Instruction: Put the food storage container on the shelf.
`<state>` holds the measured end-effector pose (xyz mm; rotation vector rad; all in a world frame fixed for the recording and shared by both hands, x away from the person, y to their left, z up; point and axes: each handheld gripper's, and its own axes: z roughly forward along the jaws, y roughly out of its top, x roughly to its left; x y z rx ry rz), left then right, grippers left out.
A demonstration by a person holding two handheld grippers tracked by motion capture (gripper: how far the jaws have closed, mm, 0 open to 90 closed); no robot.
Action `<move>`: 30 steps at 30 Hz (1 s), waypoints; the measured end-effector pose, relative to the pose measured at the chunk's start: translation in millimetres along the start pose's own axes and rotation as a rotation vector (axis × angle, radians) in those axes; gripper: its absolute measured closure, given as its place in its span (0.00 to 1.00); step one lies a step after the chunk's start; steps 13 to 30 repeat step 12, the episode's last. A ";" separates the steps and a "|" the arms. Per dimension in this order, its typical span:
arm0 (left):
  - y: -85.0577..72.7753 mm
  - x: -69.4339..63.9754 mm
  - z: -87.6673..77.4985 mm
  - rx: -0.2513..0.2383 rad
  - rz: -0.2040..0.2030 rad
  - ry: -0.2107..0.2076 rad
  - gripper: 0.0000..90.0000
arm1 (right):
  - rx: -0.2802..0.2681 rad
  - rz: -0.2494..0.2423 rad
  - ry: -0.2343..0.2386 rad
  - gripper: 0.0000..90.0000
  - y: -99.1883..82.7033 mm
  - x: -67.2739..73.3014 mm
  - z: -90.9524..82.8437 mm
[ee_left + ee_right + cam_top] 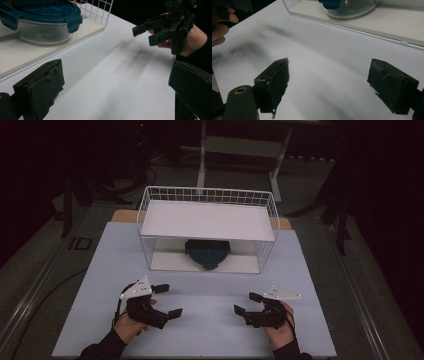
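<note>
I hold the left tool (166, 301) and the right tool (247, 303) low over the matte white table (210, 330), both with their padded black jaws spread wide on nothing, tips turned toward each other. Ahead of both tools stands a white wire rack (209, 227), its grid sides under a flat shelf. On its base board sits a round clear glass container (43, 31) with a dark blue clip lid (42, 11), upright. Nothing lies between the tools and it.
</note>
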<state>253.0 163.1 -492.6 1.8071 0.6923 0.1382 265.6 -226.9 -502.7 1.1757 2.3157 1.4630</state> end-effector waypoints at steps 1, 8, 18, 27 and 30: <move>-0.2 0.0 0.0 0.003 0.002 0.001 0.00 | -0.005 -0.004 -0.002 0.19 -0.1 -0.6 0.0; -0.9 0.3 1.8 0.004 -0.001 -0.003 0.00 | -0.002 -0.004 0.011 0.19 -0.1 -1.5 2.0; -0.4 0.3 1.4 0.000 0.002 -0.001 0.00 | -0.003 -0.001 0.010 0.19 -0.3 -2.6 2.4; -0.4 0.3 1.4 0.000 0.002 -0.001 0.00 | -0.003 -0.001 0.010 0.19 -0.3 -2.6 2.4; -0.4 0.3 1.4 0.000 0.002 -0.001 0.00 | -0.003 -0.001 0.010 0.19 -0.3 -2.6 2.4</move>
